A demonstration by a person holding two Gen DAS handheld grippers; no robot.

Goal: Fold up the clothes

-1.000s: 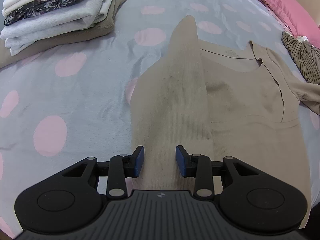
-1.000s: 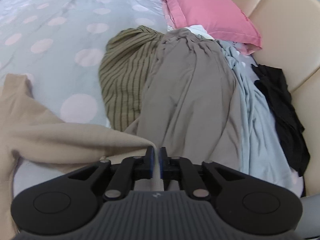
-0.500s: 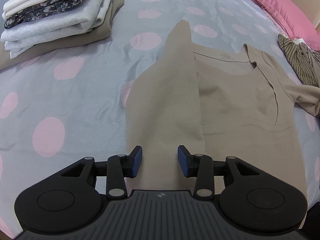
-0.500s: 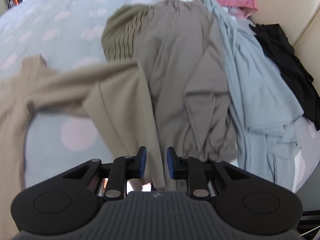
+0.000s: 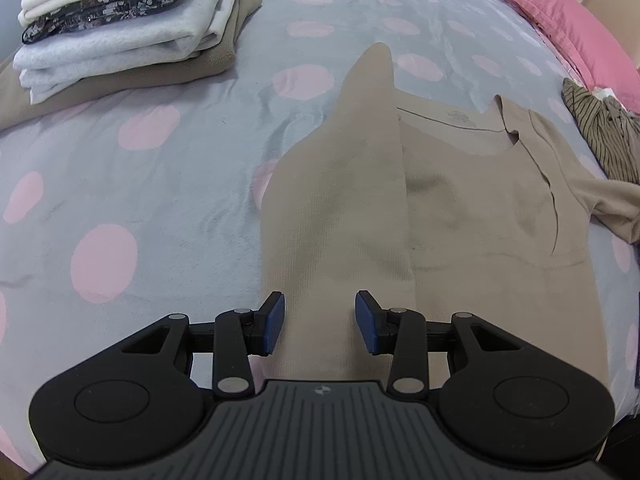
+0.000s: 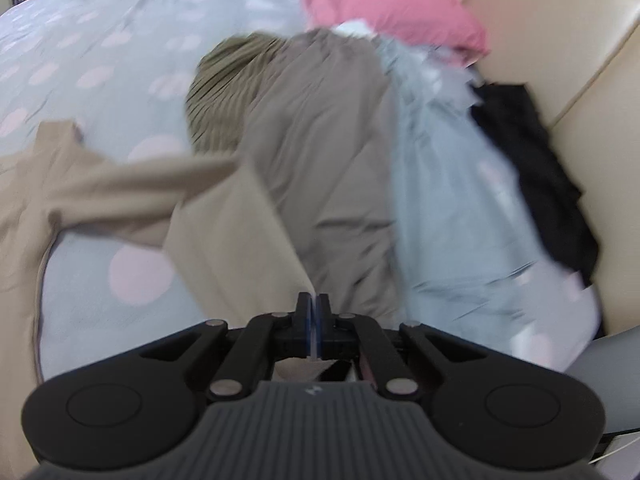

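A beige long-sleeved top (image 5: 460,184) lies flat on the grey bedspread with pink dots (image 5: 160,200). One sleeve (image 5: 344,200) is folded lengthwise over the body. My left gripper (image 5: 320,322) hovers open over the lower end of that sleeve, with the fabric below its blue pads and nothing gripped. In the blurred right wrist view, the other beige sleeve (image 6: 224,232) stretches from the left to my right gripper (image 6: 314,316). Its jaws are shut on the sleeve's end, and beige cloth shows under them.
A stack of folded clothes (image 5: 120,28) sits at the far left. At the right lies a pile: an olive striped garment (image 6: 224,80), a taupe one (image 6: 328,152), a light blue one (image 6: 452,200) and a black one (image 6: 532,168). A pink pillow (image 6: 380,0) and a cream headboard (image 6: 560,40) are behind.
My right gripper let its jaws open around the beige sleeve, then shut on it again while moving. The sleeve now lies stretched out toward it. The left gripper stayed put.
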